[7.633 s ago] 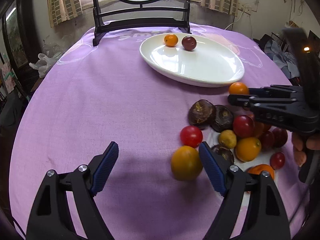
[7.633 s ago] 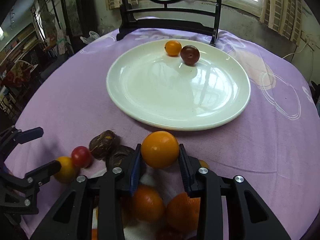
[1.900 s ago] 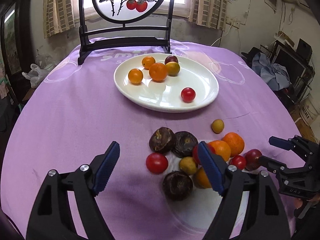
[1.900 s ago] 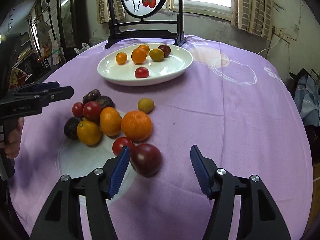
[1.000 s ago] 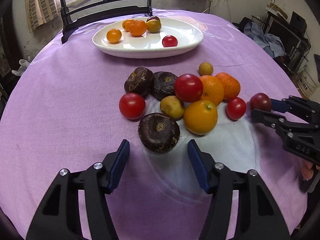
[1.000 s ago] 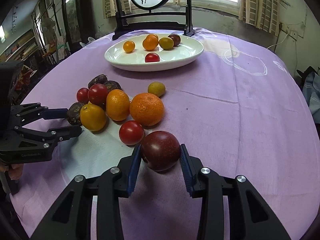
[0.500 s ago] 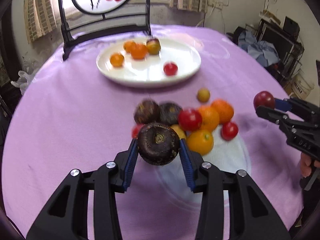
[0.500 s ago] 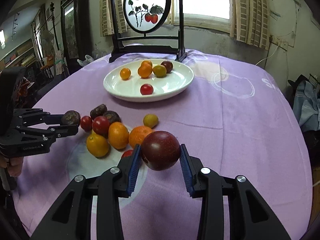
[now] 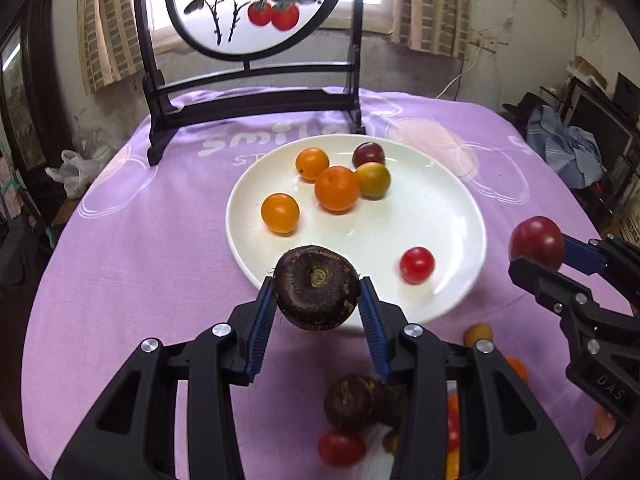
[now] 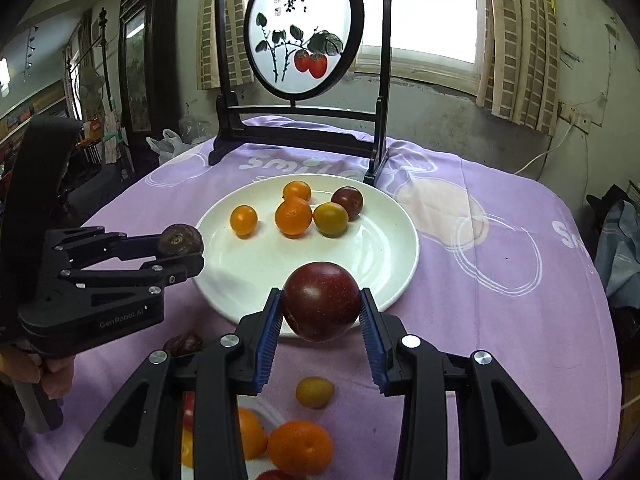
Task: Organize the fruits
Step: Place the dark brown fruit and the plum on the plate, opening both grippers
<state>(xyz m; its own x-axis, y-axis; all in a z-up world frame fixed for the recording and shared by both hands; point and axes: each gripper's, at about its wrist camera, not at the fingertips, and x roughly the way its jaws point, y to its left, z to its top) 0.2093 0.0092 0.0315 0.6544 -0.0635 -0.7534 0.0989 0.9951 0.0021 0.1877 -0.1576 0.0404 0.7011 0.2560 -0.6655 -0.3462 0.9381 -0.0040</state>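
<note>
My left gripper is clamped narrow on a dark brown water chestnut, its blue ribbed pads pressing both flanks; the squat, rough-skinned bulb faces me with its pale stem scar, so its short axis points back toward the camera, and it hangs over the near rim of the white plate. My right gripper is likewise closed on a smooth, glossy maroon plum, nearly round, so I can't call a long axis; it sits above the plate's near edge. On the glazed plate I see three oranges, a greenish-yellow fruit, a dark plum and a cherry tomato. More loose fruit lies on the purple tablecloth beneath my fingers.
</note>
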